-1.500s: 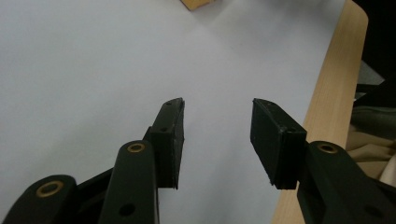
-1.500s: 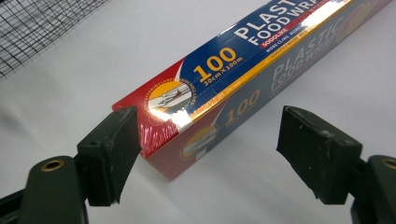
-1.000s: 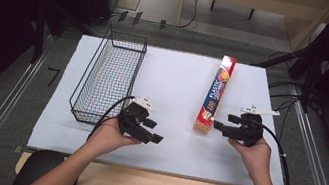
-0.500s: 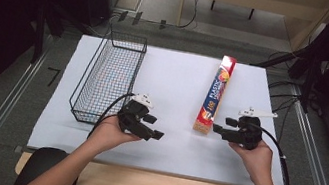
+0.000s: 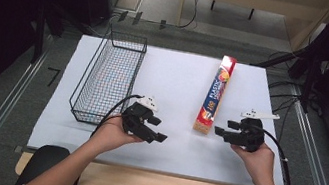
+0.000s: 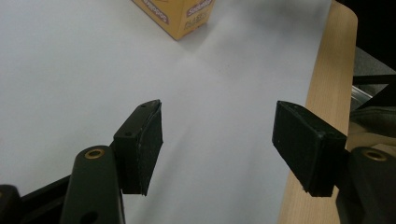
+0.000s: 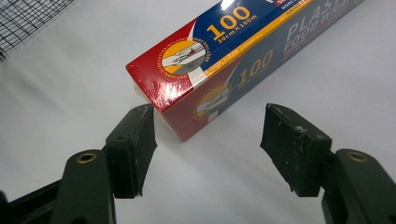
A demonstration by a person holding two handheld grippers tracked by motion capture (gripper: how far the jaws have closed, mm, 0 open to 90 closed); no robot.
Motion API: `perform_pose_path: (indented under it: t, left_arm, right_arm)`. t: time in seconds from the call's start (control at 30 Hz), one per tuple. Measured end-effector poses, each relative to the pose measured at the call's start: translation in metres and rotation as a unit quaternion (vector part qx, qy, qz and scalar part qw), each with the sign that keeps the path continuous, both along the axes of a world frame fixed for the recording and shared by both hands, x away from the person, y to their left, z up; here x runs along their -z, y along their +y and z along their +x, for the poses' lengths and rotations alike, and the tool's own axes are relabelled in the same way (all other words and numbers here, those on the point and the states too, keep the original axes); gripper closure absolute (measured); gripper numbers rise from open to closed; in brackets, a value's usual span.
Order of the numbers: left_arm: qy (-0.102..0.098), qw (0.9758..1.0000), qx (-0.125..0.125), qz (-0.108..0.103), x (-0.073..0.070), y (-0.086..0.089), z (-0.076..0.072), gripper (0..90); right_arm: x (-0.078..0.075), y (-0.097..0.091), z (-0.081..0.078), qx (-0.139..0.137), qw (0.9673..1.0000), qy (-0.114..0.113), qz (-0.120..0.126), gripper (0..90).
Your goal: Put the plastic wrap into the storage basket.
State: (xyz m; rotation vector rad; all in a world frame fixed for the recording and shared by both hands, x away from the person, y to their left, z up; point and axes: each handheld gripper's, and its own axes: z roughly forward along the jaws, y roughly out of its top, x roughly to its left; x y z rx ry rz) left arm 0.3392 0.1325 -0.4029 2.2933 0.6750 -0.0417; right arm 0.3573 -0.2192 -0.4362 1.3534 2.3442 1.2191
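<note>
A long plastic food wrap box (image 5: 215,93), red, blue and yellow, lies lengthwise on the white table sheet (image 5: 180,80). My right gripper (image 5: 221,131) is open just right of the box's near end, jaws pointing left at it; in the right gripper view that end of the box (image 7: 224,60) sits just beyond the open jaws, nothing between them. My left gripper (image 5: 159,129) is open over bare sheet left of the box, jaws pointing right. A yellow corner of the box (image 6: 180,16) shows at the top of the left gripper view.
A black wire basket (image 5: 109,75) stands on the left part of the sheet, just left of my left hand; its mesh (image 7: 28,18) shows in the right gripper view's top left corner. The wooden table edge (image 6: 317,93) runs along the near side.
My right gripper has shifted left and slightly nearer, closing in on the box's near end. The left gripper has barely moved.
</note>
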Motion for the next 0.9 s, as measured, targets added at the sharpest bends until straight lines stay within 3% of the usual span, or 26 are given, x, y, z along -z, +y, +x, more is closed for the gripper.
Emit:
perform_pose_path:
  t: [0.2,0.6,0.8,0.9]
  left_arm:
    - [-0.008,0.9999,-0.001,0.008,0.001,0.001,-0.001,35.6]
    - [-0.001,0.9999,-0.008,0.008,0.003,0.005,0.0,35.3]
    - [0.002,0.9999,-0.012,0.006,0.002,0.007,0.002,35.3]
    - [0.006,0.9999,-0.013,0.005,0.003,0.007,0.002,35.3]
  right_arm:
    - [0.001,0.001,0.0,-0.003,1.0,0.007,-0.001,36.6]
    - [0.001,0.007,-0.001,-0.016,0.9998,0.011,0.002,36.8]
    - [-0.003,0.008,0.0,0.005,0.9997,0.024,0.01,36.8]
    - [-0.006,0.011,0.003,0.012,0.9991,0.039,-0.005,36.0]
